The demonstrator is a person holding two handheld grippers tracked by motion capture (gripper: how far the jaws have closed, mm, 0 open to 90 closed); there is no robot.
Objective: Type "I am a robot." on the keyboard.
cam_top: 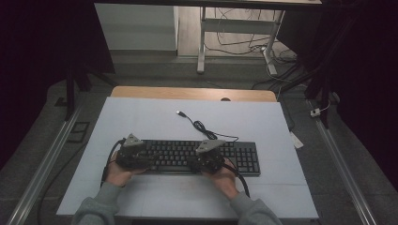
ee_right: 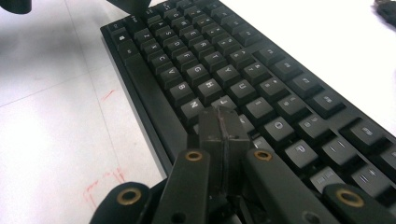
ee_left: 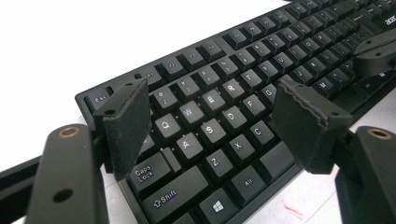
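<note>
A black keyboard (cam_top: 187, 157) lies across the white table mat, its cable and USB plug (cam_top: 179, 113) trailing toward the far side. My left gripper (cam_top: 133, 151) hovers over the keyboard's left end. In the left gripper view the left gripper (ee_left: 212, 116) is open, its pads spread above the letter keys of the keyboard (ee_left: 224, 107). My right gripper (cam_top: 209, 152) sits over the keyboard's middle. In the right gripper view the right gripper (ee_right: 223, 122) is shut, pads pressed together with nothing between them, tips resting at the keys of the keyboard (ee_right: 219, 70).
The white mat (cam_top: 155, 122) covers a wooden table, with free room behind and in front of the keyboard. Red marks (ee_right: 100, 184) are drawn on the mat near the front edge. Table legs and cables lie on the floor beyond.
</note>
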